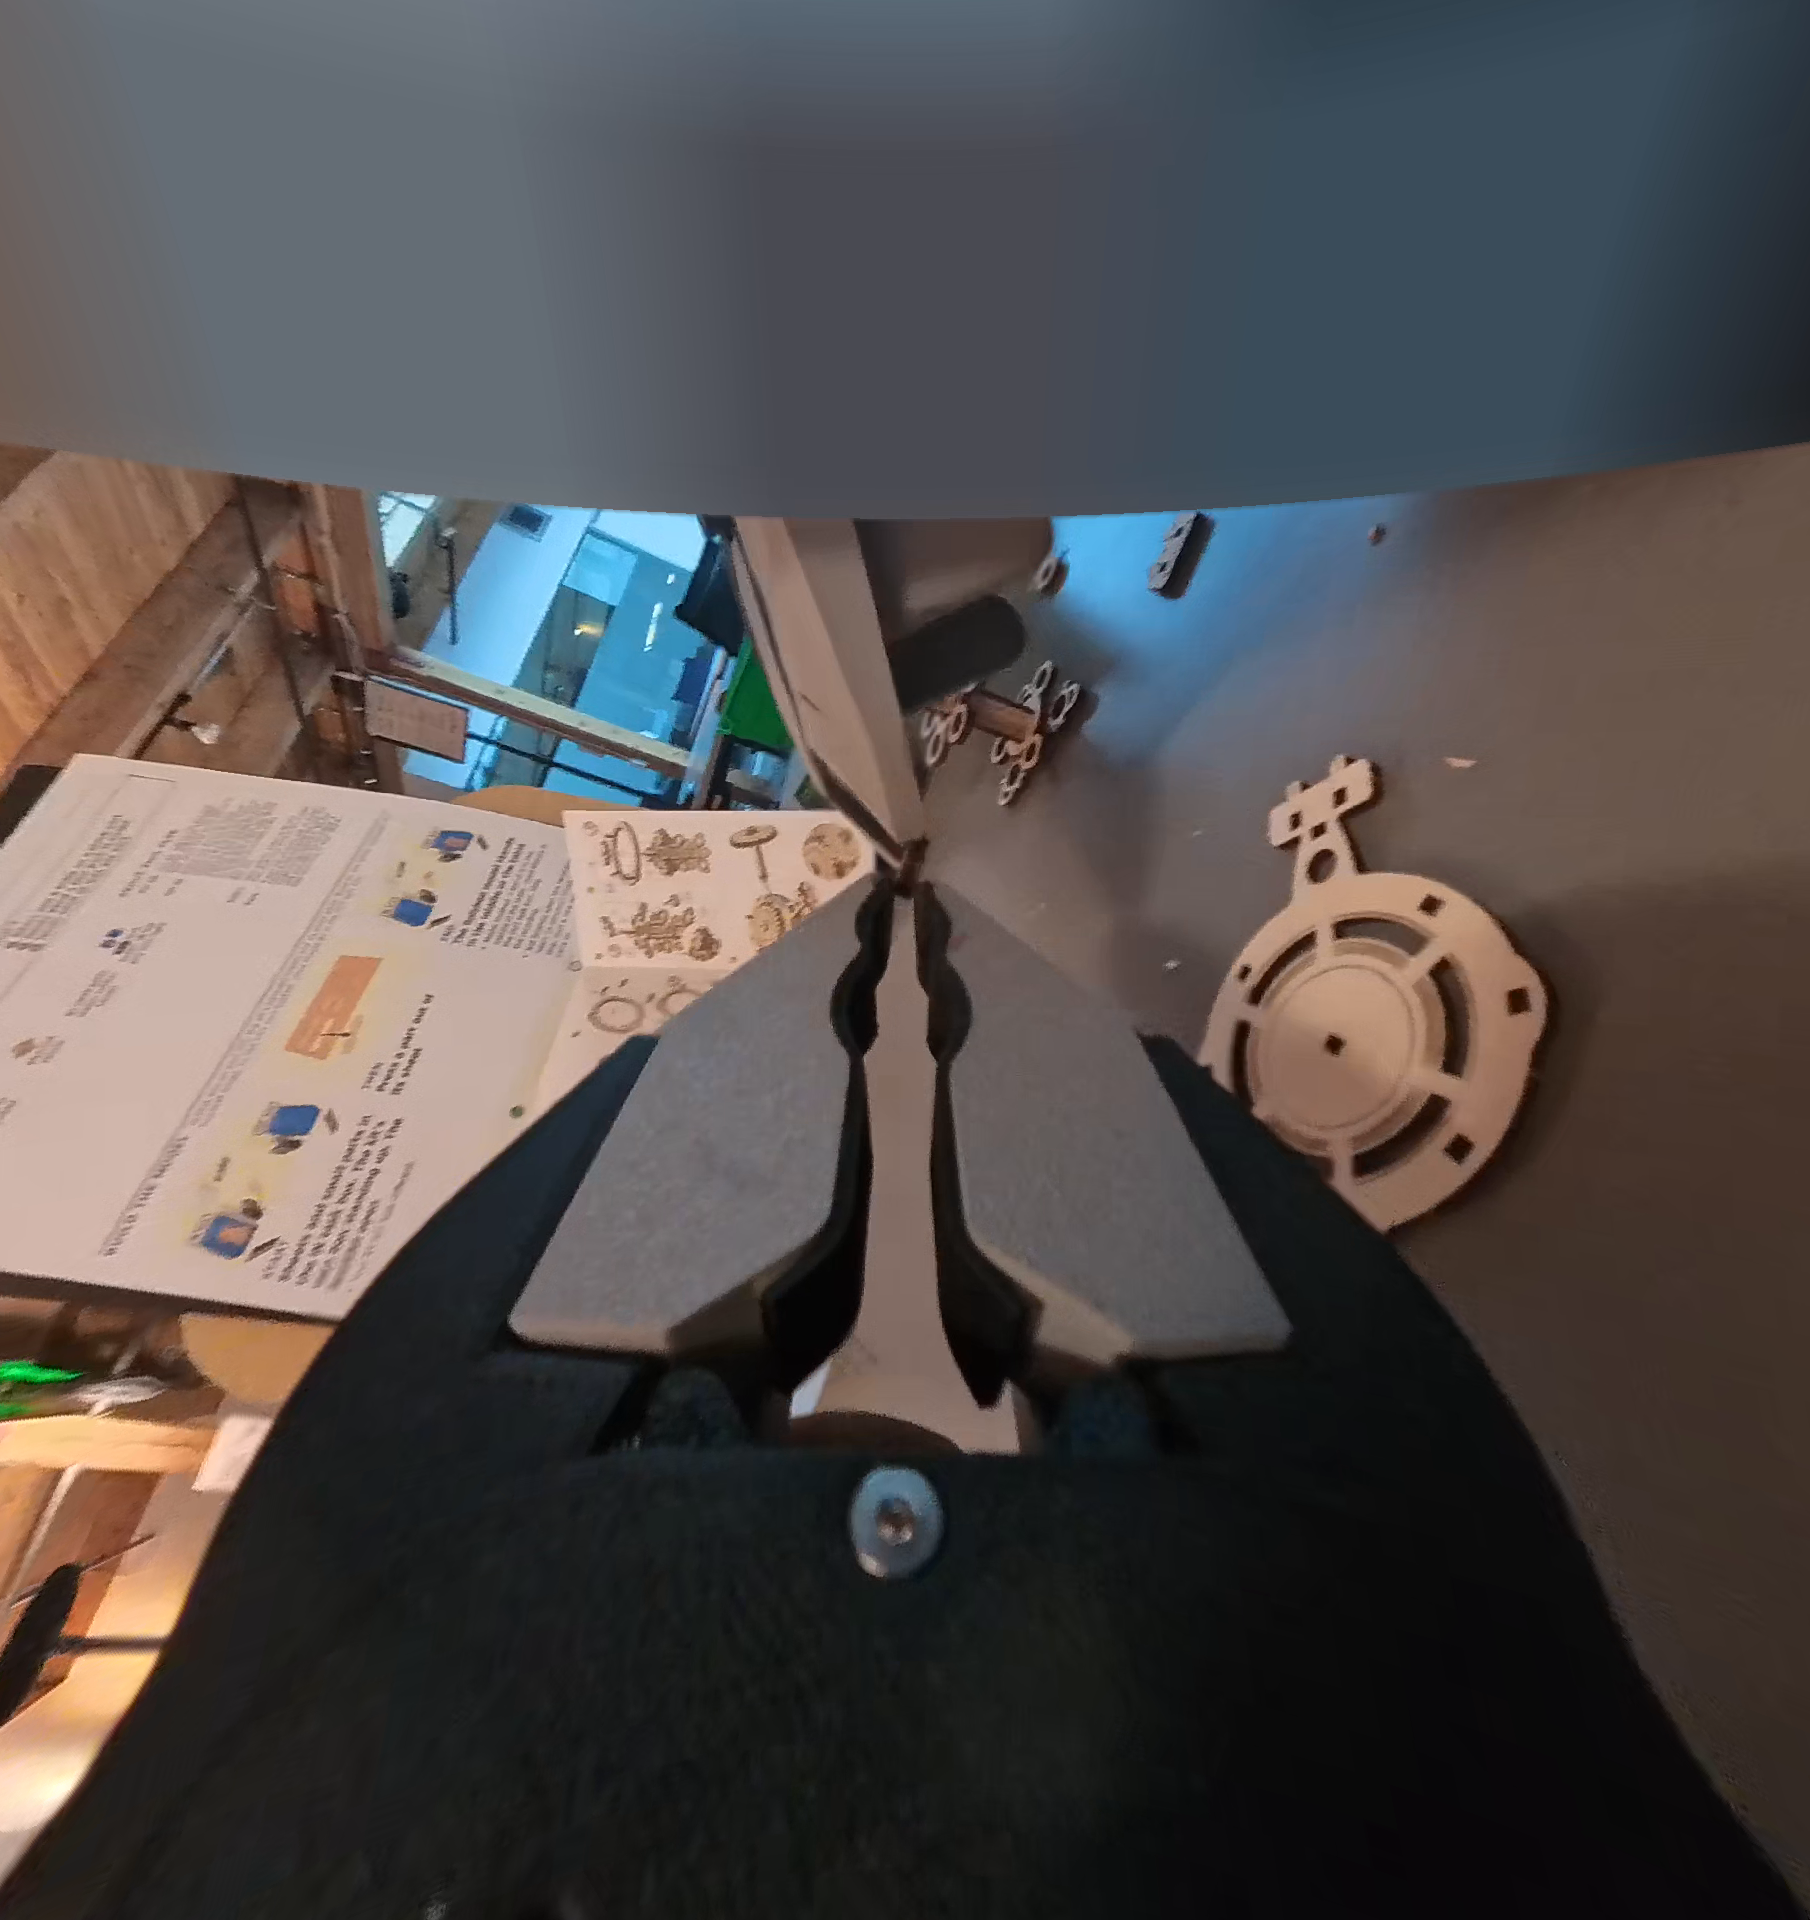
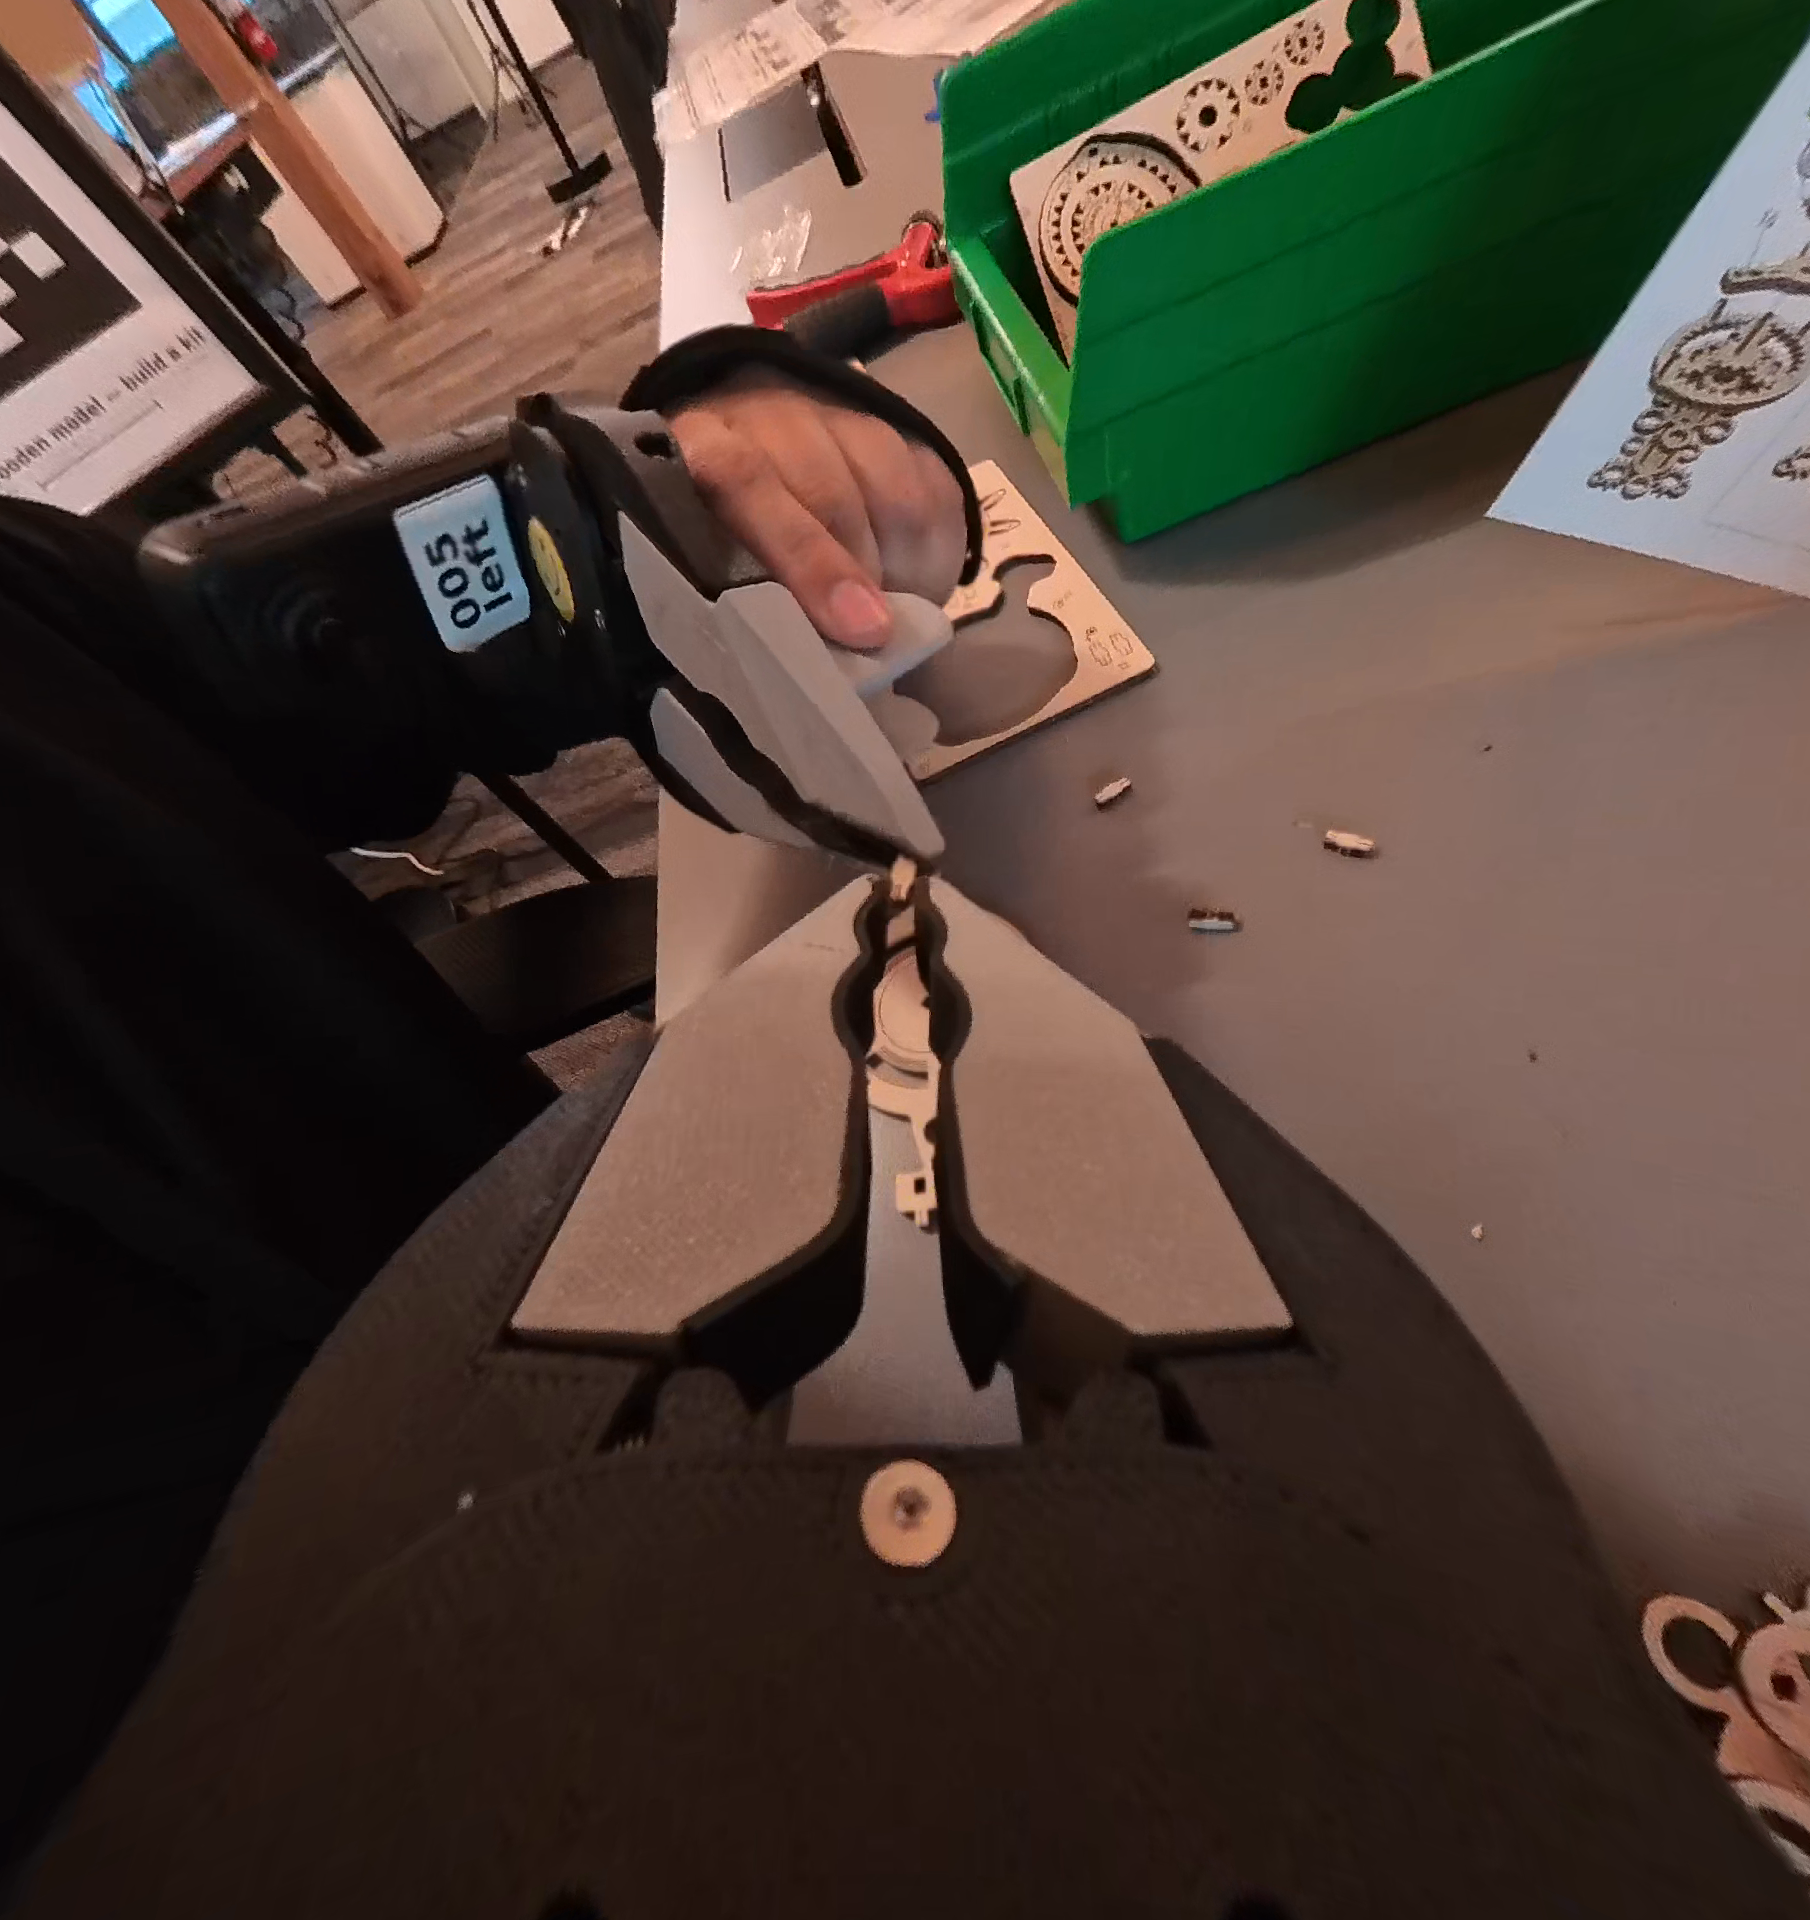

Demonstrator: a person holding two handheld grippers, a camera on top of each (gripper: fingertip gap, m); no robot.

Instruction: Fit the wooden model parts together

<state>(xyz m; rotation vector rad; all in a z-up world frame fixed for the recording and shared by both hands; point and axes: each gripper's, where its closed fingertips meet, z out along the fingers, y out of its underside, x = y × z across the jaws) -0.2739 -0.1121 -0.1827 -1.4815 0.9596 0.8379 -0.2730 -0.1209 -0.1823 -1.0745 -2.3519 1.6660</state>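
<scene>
Wooden piece (image 2: 902, 881) pinched between both gripper tips.

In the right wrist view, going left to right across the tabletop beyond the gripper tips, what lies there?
Left gripper → punched-out wooden sheet → three small loose wooden bits → green bin → instruction sheet.

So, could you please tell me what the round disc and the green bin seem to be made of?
The disc looks like thin, pale, unfinished plywood: its slots and edges are cut clean and slightly darkened, probably by laser. The bin looks like moulded plastic, with a smooth, even green, faintly glossy surface.
</scene>
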